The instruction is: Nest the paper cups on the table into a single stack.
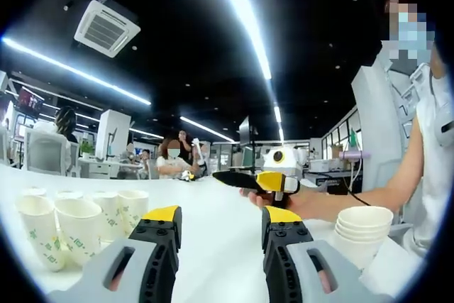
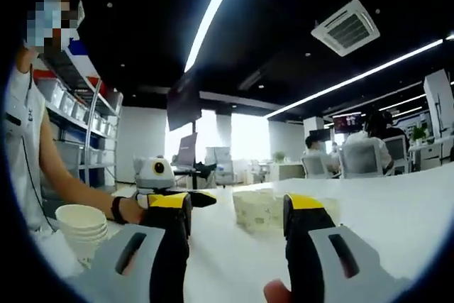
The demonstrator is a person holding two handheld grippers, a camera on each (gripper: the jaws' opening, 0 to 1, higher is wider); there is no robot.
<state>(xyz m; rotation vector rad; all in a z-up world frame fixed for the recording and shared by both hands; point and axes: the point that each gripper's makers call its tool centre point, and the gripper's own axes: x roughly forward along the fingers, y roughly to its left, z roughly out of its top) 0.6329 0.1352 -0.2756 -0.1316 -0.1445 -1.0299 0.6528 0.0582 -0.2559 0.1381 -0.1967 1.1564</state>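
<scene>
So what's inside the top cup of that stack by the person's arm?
Nothing can be told: the cup stack shows only its rims and outer walls, so the top cup's interior stays hidden.

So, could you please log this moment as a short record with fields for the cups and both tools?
loose paper cups: cluster standing upright on the white table, beside the left tool
nested stack: several cups nested, upright, near the person's arm
left tool: open, empty, low over the table
right tool: open, empty; also seen in the left gripper view
progress: stack begun, loose cups remain
</scene>
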